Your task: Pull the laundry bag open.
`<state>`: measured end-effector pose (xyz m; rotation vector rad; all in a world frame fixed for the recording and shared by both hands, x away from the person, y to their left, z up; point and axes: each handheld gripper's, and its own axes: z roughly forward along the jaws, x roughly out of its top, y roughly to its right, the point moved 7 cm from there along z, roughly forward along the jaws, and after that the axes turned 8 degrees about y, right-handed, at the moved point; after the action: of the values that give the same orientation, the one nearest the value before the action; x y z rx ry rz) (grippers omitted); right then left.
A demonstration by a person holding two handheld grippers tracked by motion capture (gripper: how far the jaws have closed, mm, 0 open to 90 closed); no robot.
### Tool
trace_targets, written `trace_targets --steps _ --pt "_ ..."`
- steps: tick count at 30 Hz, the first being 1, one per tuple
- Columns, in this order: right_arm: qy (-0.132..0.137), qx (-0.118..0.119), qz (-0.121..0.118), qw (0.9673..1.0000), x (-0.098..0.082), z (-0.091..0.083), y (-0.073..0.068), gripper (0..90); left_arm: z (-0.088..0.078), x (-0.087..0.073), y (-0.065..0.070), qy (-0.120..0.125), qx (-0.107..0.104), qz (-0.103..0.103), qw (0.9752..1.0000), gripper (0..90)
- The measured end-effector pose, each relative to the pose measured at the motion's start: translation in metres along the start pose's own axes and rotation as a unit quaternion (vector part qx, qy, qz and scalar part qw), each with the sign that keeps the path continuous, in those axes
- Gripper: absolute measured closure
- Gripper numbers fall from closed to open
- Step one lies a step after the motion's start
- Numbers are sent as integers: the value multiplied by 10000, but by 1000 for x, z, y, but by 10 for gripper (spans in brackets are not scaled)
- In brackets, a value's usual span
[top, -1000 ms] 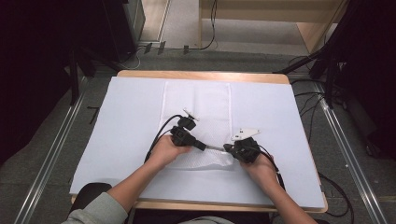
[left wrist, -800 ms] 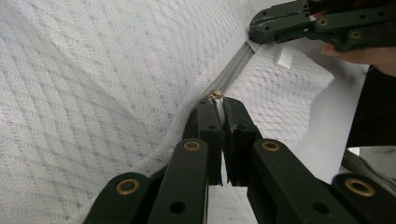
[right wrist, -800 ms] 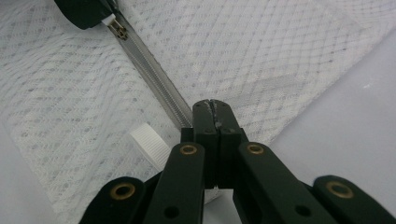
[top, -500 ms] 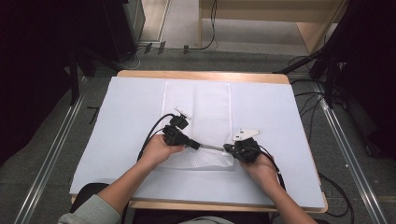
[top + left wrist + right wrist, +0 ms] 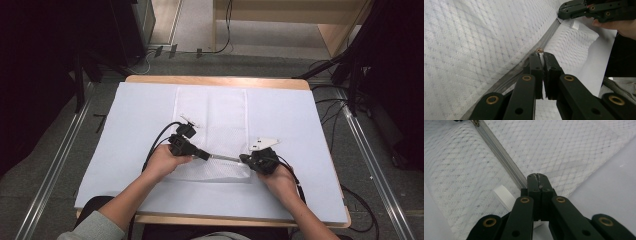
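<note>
Mesh laundry bag lay flat on the table; my left tongs pinched its zipper pull shut while my right tongs clamped the bag's zipper end, keeping it taut.

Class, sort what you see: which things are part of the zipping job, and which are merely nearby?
In use: mesh laundry bag, its zipper, zipper pull, left gripper, right gripper.
Nearby: white table cover, floor cables.

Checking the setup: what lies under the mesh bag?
Under the mesh bag lies a white sheet covering the table, whose wooden edge shows. The sheet directly beneath the bag, and the bag's inside, are hidden.
</note>
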<state>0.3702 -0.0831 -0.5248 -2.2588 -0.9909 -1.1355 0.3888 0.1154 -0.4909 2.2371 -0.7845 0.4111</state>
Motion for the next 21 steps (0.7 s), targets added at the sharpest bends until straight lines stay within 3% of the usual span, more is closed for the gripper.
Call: trace_targets --steps 5,17,21 --pt "-4 -2 11 10000 0 0 0 900 -8 -2 -8 77 3 -139 9999 883" --pt "0 5 4 10000 0 0 0 900 -11 -5 -9 34 -11 -94 9999 883" --pt "0 4 8 10000 0 0 0 900 -18 -7 -13 98 -64 -205 9997 882"
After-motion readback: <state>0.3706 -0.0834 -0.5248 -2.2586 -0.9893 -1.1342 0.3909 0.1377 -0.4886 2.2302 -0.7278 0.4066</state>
